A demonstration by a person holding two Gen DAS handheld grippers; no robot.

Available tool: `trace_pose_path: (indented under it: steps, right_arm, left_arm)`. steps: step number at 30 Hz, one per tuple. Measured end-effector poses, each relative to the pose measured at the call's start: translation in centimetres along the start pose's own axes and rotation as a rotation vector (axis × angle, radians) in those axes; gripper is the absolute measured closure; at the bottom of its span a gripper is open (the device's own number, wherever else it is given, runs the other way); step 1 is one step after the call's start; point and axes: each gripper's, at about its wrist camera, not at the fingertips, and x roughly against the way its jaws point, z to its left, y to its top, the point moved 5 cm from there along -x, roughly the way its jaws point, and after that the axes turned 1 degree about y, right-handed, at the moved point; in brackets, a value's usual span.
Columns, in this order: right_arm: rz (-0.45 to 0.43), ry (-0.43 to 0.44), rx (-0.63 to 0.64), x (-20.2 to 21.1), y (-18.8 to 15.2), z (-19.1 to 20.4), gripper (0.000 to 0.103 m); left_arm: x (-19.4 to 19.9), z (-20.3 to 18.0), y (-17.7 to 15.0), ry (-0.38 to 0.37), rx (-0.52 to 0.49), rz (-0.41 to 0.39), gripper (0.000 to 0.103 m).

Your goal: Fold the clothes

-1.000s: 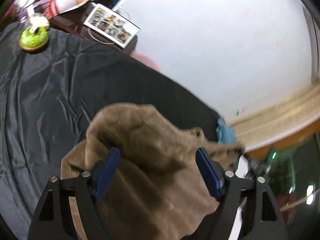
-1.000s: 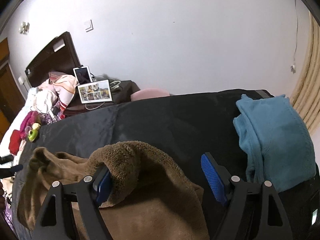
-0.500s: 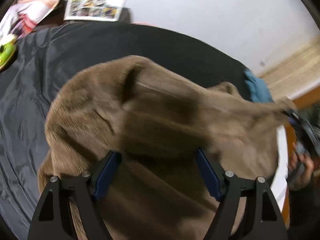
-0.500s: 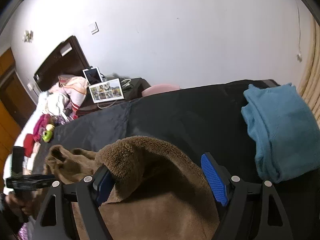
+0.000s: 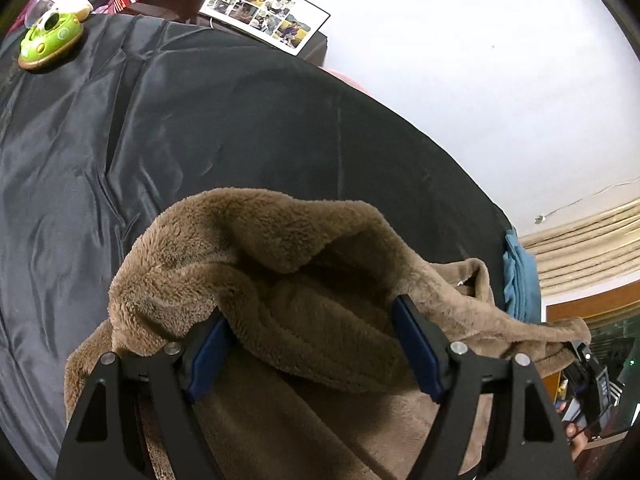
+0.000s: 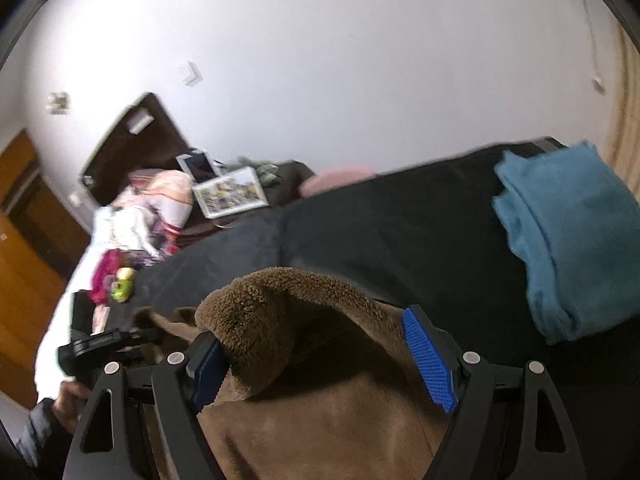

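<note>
The big brown fleece (image 5: 280,248) was spread high half a second ago; now it is bunched lower, just over the black sheet (image 5: 200,120), so a fold seems to be under way. It is draped over the left gripper (image 5: 308,312), whose fingers are kept wide. The right gripper (image 6: 310,326) is also wide, with cloth hooked on one finger only. A folded blue cloth (image 6: 572,240) is seen nearby, then a photo sheet (image 5: 264,10) and a green toy (image 5: 50,42).

Each gripper has two black angled arms with triangular cut-outs, fastened by round silver screws – left gripper (image 5: 312,350), right gripper (image 6: 320,356). Blue ribbed pads (image 6: 428,362) line the fingers. A dark sleeve (image 6: 38,432) covers the person's wrist.
</note>
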Motion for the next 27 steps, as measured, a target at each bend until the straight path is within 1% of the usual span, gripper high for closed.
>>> trace_pose_path:
  steps: [4,5,7,8,14,17,21,24,26,27]
  right_arm:
    - [0.055,0.006,0.012,-0.8,-0.1,-0.2,0.021]
    - [0.054,0.048,0.008,-0.6,-0.1,0.0,0.021]
    - [0.029,0.179,-0.073,0.2,0.5,-0.4,0.021]
    - [0.042,0.181,-0.057,0.1,0.1,-0.3,0.021]
    - [0.170,0.070,0.154,-1.7,-3.3,0.8,0.020]
    - [0.234,0.014,0.259,-2.5,-4.9,1.3,0.020]
    - [0.319,-0.061,0.399,-3.6,-7.0,1.8,0.020]
    - [0.345,-0.096,0.422,-6.0,-7.3,1.4,0.020]
    - [0.345,-0.136,0.420,-7.8,-7.0,0.8,0.020]
    - [0.330,-0.153,0.419,-8.6,-6.4,0.7,0.020]
  left_arm:
    - [-0.1,0.2,-0.2,0.002,0.010,-0.003,0.022]
    - [-0.1,0.2,-0.2,0.003,0.009,-0.003,0.022]
    - [0.0,0.1,-0.4,0.008,0.002,-0.001,0.022]
    - [0.0,0.1,-0.5,0.009,0.000,0.000,0.022]
    - [1.3,-0.1,-1.4,-0.013,-0.024,0.013,0.022]
    - [2.4,0.1,-1.9,-0.003,-0.075,0.013,0.022]
    - [3.1,0.2,-2.0,0.043,-0.167,0.021,0.022]
    - [2.3,-1.2,-2.8,0.075,-0.230,0.039,0.022]
    - [1.8,-1.5,-3.0,0.099,-0.272,0.057,0.022]
    - [1.6,-1.5,-2.8,0.111,-0.278,0.057,0.022]
